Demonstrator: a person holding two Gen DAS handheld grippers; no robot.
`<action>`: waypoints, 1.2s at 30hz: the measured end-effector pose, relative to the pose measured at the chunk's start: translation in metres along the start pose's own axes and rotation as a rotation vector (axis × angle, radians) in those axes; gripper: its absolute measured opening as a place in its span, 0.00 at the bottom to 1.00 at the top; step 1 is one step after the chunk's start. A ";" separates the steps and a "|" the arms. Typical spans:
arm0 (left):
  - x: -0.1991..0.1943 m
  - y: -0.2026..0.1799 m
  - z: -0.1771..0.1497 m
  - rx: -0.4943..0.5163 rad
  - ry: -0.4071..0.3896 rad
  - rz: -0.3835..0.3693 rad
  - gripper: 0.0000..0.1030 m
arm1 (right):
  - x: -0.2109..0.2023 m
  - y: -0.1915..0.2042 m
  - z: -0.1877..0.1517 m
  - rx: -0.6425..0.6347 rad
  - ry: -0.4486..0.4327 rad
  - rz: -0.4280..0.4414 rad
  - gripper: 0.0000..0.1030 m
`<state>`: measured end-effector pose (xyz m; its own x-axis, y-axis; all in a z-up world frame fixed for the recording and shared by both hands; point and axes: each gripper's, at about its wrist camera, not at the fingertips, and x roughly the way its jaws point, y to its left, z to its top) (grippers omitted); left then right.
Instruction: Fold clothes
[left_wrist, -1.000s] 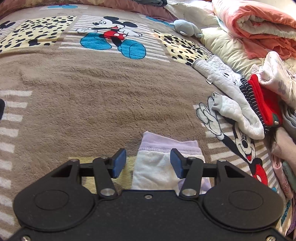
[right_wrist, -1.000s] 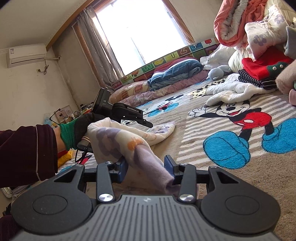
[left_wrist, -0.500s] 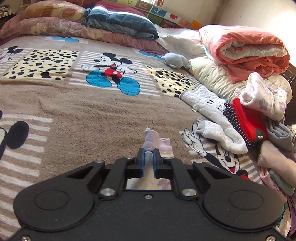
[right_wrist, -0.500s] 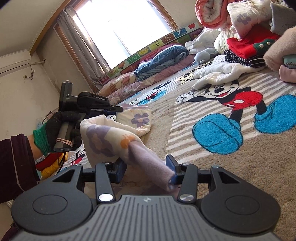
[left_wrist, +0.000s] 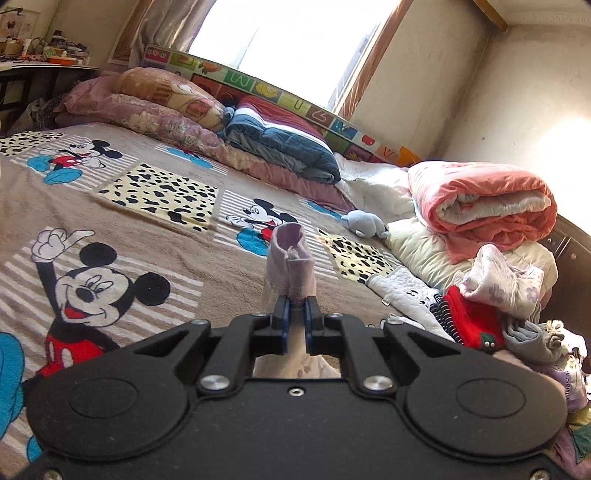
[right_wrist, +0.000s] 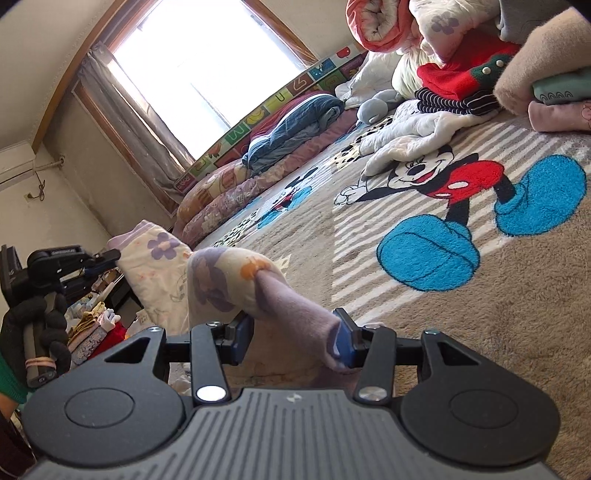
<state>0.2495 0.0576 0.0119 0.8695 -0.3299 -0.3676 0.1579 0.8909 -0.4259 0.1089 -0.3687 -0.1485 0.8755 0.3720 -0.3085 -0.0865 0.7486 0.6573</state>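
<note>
A pale garment (right_wrist: 166, 266) with purple flowers and lilac cuffs hangs in the air between my two grippers, above the Mickey Mouse blanket (right_wrist: 461, 295). My left gripper (left_wrist: 295, 306) is shut on one lilac cuff (left_wrist: 290, 254), which sticks up past the pads. In the right wrist view that left gripper (right_wrist: 110, 254) shows at the left, held by a gloved hand (right_wrist: 33, 332). My right gripper (right_wrist: 293, 339) stands about half wide, with the other bunched lilac cuff (right_wrist: 295, 302) filling the gap between its blue pads.
A heap of unfolded clothes (left_wrist: 480, 306) lies at the bed's right side, with a white quilted piece (left_wrist: 402, 288) spread in front. Behind it are a rolled pink quilt (left_wrist: 480, 206), a grey plush toy (left_wrist: 364, 221) and pillows (left_wrist: 166, 107) under the window.
My left gripper closed on the lilac cuff, then rose and tipped up, lifting the cuff off the blanket. The right gripper stayed in place, rolled a little, still holding its cuff.
</note>
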 end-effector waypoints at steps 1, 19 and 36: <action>-0.011 0.002 -0.005 -0.001 -0.022 0.002 0.05 | 0.000 -0.001 0.000 0.014 -0.003 0.003 0.47; -0.086 0.090 -0.083 -0.189 -0.155 0.061 0.05 | 0.006 0.001 0.013 -0.006 0.007 -0.018 0.28; -0.071 0.138 -0.091 -0.346 -0.054 0.234 0.42 | 0.039 -0.014 0.048 0.031 0.083 -0.163 0.63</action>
<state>0.1665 0.1755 -0.0957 0.8879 -0.1064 -0.4476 -0.2052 0.7791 -0.5923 0.1675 -0.3911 -0.1373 0.8342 0.2920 -0.4679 0.0692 0.7862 0.6141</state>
